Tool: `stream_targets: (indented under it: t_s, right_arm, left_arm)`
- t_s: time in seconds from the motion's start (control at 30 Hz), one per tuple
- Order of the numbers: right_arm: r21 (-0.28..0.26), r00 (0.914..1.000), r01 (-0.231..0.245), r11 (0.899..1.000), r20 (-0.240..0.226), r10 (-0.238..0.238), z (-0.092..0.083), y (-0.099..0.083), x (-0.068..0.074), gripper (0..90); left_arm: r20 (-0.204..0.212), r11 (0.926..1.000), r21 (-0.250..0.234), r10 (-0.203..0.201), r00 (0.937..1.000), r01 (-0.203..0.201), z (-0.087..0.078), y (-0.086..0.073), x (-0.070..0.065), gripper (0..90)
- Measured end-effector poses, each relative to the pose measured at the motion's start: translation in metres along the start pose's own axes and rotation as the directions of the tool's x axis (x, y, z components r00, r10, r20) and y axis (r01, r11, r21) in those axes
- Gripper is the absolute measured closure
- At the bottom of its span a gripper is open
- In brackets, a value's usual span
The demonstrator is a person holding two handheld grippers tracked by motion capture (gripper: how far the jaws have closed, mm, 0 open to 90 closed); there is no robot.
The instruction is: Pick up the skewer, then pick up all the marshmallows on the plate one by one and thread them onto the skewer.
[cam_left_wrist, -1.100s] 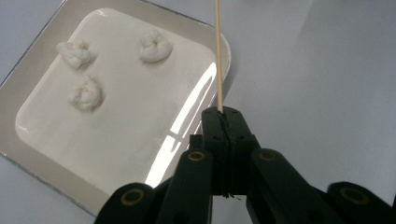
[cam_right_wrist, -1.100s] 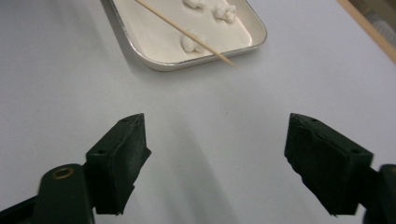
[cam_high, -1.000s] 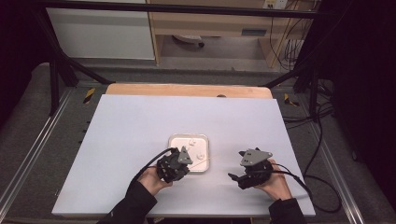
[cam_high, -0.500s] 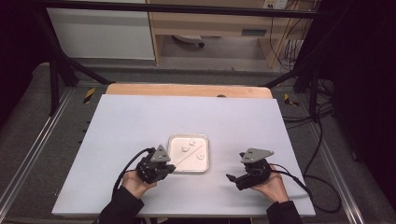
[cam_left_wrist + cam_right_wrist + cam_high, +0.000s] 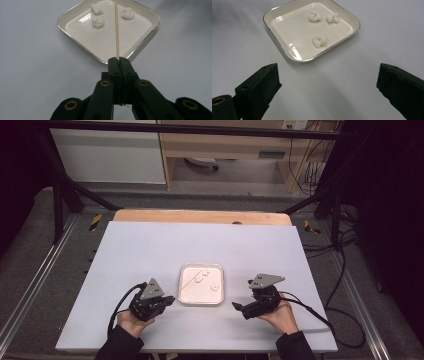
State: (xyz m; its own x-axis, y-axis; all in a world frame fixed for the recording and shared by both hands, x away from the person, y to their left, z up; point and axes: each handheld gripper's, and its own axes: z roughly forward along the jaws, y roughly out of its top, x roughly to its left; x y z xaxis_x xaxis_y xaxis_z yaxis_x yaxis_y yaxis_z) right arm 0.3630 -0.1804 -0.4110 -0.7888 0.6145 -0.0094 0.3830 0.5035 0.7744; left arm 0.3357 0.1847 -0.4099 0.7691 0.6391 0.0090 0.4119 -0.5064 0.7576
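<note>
Thin wooden skewer (image 5: 116,30) clamped at its near end in the fully closed left claw (image 5: 119,61), its shaft reaching out over the white square tray (image 5: 182,285) toward three white puffy lumps (image 5: 97,21). Tray sits mid-worktop (image 5: 150,250); left claw just left of tray, right claw (image 5: 328,82) just right of it, jaws just opened wide, nothing between them. Likely spearing a lump: keep the skewer low and aimed at one piece, steady the tray with the free claw.
</note>
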Motion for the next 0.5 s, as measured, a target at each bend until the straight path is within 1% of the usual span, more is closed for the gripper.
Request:
stream_targets:
  t_s: [0.2,0.27,0.3,0.43,0.5]
  right_arm:
    - [-0.022,0.9990,-0.039,0.999,-0.023,0.039,0.011,0.009,0.002,4.9]
    - [-0.020,0.9992,-0.038,0.999,-0.013,0.038,0.014,0.011,0.003,4.7]
    - [-0.016,0.9991,-0.040,0.999,-0.010,0.040,0.016,0.013,0.004,4.3]
    - [-0.010,0.9986,-0.053,0.999,-0.010,0.053,0.026,0.019,0.005,4.3]
    - [0.001,0.9983,-0.057,0.998,-0.002,0.057,0.031,0.023,0.005,4.4]
  left_arm:
    - [-0.016,0.9988,-0.042,-0.026,0.9995,0.025,-0.008,-0.013,0.002,88.6]
    - [-0.019,0.9984,-0.044,-0.037,0.9991,0.036,-0.011,-0.017,0.003,88.6]
    - [-0.026,0.9979,-0.053,-0.038,0.9990,0.036,-0.013,-0.019,0.003,88.6]
    - [-0.026,0.9962,-0.071,-0.053,0.9983,0.051,-0.018,-0.025,0.004,88.5]
    - [-0.022,0.9956,-0.075,-0.059,0.9980,0.057,-0.019,-0.027,0.005,88.6]
